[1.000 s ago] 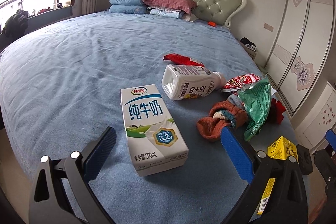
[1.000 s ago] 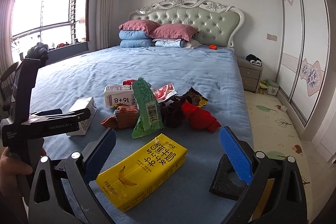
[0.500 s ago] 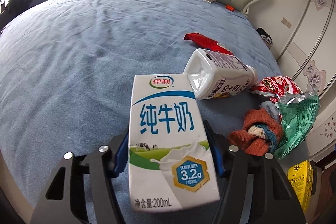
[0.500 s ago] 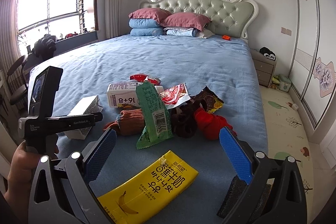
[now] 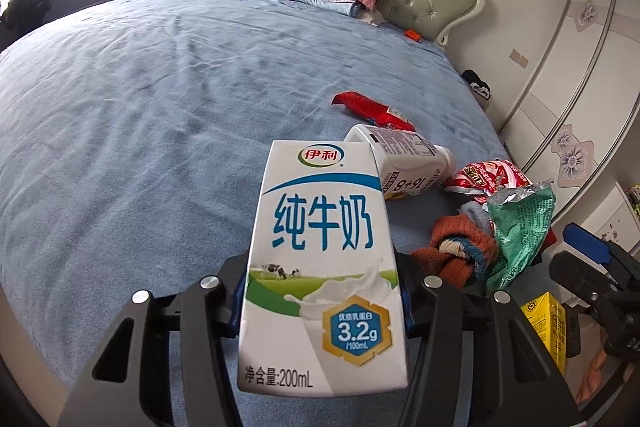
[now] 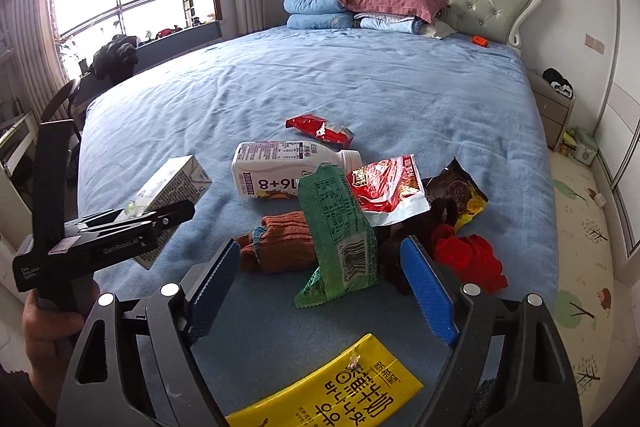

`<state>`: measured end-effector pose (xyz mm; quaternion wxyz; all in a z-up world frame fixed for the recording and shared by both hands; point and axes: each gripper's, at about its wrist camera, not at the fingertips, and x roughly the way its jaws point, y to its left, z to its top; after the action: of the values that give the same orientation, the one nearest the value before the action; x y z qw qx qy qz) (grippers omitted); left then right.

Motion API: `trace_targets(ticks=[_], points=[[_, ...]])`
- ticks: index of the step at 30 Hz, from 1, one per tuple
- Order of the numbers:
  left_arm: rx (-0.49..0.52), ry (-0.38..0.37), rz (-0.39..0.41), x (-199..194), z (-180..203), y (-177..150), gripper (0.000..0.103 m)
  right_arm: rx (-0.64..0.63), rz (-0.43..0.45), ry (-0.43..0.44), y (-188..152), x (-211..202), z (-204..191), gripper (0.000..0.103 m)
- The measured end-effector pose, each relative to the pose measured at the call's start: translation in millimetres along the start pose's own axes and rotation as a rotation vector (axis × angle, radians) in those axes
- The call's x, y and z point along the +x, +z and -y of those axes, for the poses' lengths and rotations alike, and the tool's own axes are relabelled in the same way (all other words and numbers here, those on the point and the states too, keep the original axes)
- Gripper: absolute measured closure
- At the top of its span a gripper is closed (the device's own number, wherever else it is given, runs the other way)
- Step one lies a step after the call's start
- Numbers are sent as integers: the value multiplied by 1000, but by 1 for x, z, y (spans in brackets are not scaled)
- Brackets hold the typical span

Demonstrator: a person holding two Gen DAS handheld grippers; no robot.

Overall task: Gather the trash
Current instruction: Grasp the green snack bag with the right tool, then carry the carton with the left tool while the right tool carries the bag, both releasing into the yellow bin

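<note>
Two claws work over the blue bed (image 6: 360,75): the left claw (image 5: 320,291) is clenched on the white milk carton (image 5: 320,267), held clear of the bed at the near left. The right claw (image 6: 320,291) is closing with nothing gripped, its blue pads (image 6: 428,291) flanking the green snack wrapper (image 6: 340,227), the yellow banana-milk carton (image 6: 340,395) lying nearest.

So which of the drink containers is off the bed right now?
The white milk carton, clamped in the left gripper. The yellow carton and the white bottle lie on the bedspread.
</note>
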<state>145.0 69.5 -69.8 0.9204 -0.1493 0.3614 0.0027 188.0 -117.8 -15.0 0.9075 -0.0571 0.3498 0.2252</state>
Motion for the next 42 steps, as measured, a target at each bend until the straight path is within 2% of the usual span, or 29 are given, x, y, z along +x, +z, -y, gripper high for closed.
trace_targets(ticks=[3, 6, 8, 9, 12, 16, 21, 26, 31, 38, 42], points=[[15, -21, 13, -10, 3, 2, 49, 15, -56, -38, 6, 17, 6, 29], [23, -55, 11, -15, 7, 4, 49, 44, -101, -6, 10, 30, 14, 48], [39, -63, 14, -17, 12, 5, 49, 44, -129, 4, 10, 38, 16, 66], [47, -66, 18, -19, 15, 5, 49, 42, -136, 5, 9, 39, 17, 72], [64, -93, 19, -22, 24, 6, 49, 41, -116, 28, 8, 35, 19, 75], [93, -137, 14, -25, 43, 7, 49, 96, -41, 101, 7, 11, 30, 77], [153, -197, 20, -34, 79, 8, 49, 139, 59, 102, 6, -33, 49, 77], [229, -274, 0, -36, 133, 3, 49, 178, 137, 18, -9, -80, 83, 77], [311, -365, -42, -27, 202, -14, 49, 263, 168, -87, -45, -122, 133, 77], [456, -489, -185, 1, 313, -63, 49, 404, 159, -272, -120, -172, 207, 77], [553, -549, -314, 29, 376, -102, 49, 487, 113, -404, -175, -190, 246, 77]])
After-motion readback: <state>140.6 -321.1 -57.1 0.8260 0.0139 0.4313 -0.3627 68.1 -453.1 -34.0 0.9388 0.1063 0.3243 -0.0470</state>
